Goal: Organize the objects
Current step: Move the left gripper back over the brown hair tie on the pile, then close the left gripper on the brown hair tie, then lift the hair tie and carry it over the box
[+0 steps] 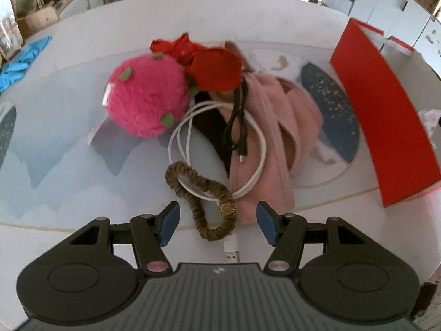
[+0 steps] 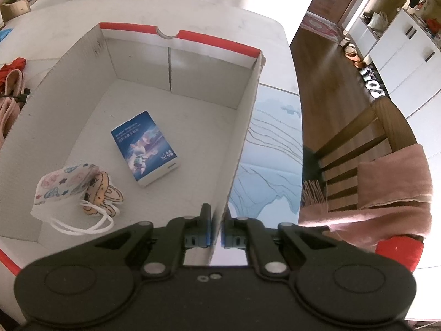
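Clutter on table (image 1: 69, 149), left wrist view: pink plush ball (image 1: 146, 96) at ten o'clock, red cloth (image 1: 209, 63) at twelve, pink garment (image 1: 275, 138) at two, coiled white cable (image 1: 217, 149) and black cable (image 1: 237, 127) at centre. Left gripper (image 1: 217, 222) stood half open and empty, with an olive scrunchie (image 1: 204, 195) lying between its pads. Right gripper (image 2: 216, 233) was clamped on the wall of the white cardboard box (image 2: 242, 127); inside lay a blue packet (image 2: 144, 149) and a patterned face mask (image 2: 64, 184) at nine o'clock.
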Demonstrator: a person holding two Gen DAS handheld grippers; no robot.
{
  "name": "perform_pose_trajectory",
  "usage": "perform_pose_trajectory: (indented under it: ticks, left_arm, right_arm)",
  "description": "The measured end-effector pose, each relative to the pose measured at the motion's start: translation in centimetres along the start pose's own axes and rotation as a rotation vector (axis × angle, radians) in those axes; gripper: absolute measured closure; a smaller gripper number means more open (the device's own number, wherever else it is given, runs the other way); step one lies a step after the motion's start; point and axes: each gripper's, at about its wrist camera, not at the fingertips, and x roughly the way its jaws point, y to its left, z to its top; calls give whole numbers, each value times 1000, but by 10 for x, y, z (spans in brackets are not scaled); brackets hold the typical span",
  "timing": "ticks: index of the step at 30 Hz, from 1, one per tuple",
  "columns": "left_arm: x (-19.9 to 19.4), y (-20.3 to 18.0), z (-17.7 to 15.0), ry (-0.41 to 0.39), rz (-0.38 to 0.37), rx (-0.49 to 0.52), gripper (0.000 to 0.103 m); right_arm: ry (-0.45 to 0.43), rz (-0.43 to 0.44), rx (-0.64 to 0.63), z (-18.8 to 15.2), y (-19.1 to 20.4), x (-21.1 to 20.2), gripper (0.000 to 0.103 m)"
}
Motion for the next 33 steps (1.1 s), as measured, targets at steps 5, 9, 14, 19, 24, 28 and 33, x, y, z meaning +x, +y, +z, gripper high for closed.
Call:
perform_pose_trajectory:
  ticks: [5, 9, 14, 19, 24, 28, 33]
  left_arm:
    - [11, 11, -3, 35, -9, -47, 61]
    - [11, 15, -4, 39, -19, -59, 70]
    - [14, 14, -5, 46, -13, -58, 91]
    - [3, 13, -4, 29, -8, -30, 92]
    - [-25, 16, 5, -13, -39, -47, 92]
    - [-49, 11, 17, -49, -82, -49, 92]
    - [-74, -7, 36, -72, -189, -44, 92]
  right_arm:
    - [5, 0, 7, 0, 0, 1, 98]
    - [9, -3, 7, 0, 1, 1, 98]
    - [11, -7, 7, 1, 2, 1, 98]
    - [11, -10, 10, 0, 2, 1, 98]
    - [9, -9, 14, -1, 2, 2, 98]
    - [9, -7, 19, -1, 1, 2, 98]
    - [8, -4, 20, -2, 1, 2, 98]
